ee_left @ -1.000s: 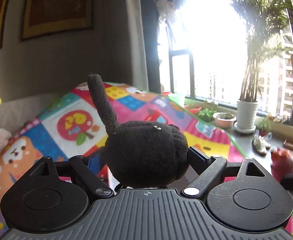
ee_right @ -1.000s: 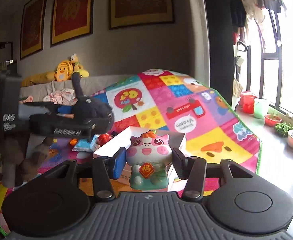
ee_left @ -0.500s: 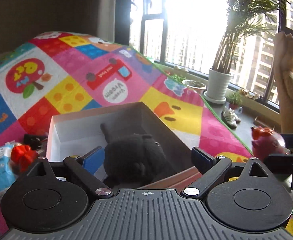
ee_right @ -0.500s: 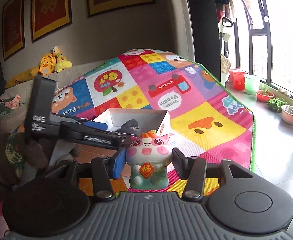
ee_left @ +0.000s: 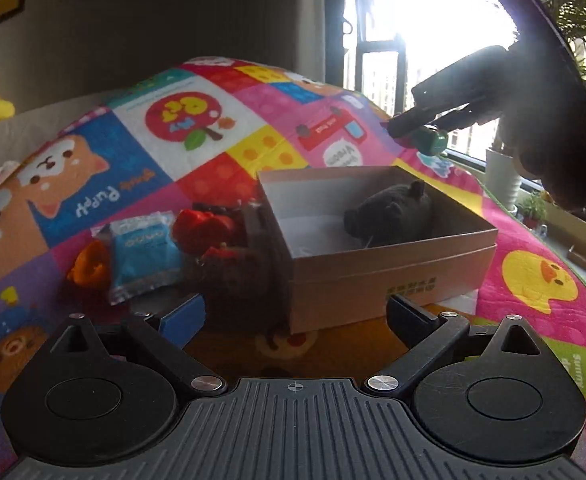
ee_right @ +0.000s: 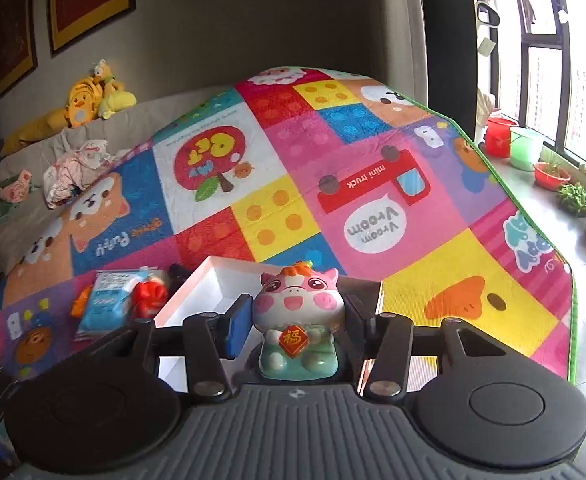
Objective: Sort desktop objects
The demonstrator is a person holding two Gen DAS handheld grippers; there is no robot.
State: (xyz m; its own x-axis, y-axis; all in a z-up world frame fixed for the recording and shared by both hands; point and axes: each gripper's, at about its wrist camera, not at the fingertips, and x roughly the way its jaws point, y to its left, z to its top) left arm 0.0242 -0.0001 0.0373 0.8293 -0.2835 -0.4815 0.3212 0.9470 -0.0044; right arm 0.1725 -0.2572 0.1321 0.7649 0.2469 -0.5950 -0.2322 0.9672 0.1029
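Observation:
An open white cardboard box [ee_left: 389,276] stands on the colourful play mat. A black plush toy [ee_left: 391,214] lies inside it. My left gripper [ee_left: 293,314] is open and empty, in front of the box's near left corner. My right gripper [ee_right: 295,322] is shut on a pink pig figurine [ee_right: 299,320] and holds it above the box [ee_right: 197,300]. In the left wrist view the right gripper [ee_left: 425,128] hangs above the box's far right side, with the figurine's green base [ee_left: 433,142] showing.
Left of the box lie a blue packet [ee_left: 145,248], a red toy [ee_left: 209,228], an orange toy [ee_left: 91,266] and a dark brown plush [ee_left: 245,280]. The mat [ee_right: 453,280] ends at a green edge on the right, with plant pots [ee_right: 549,176] on the floor beyond.
My left gripper let the black plush go into the box, opened and drew back. My right gripper carried the pig figurine over the box.

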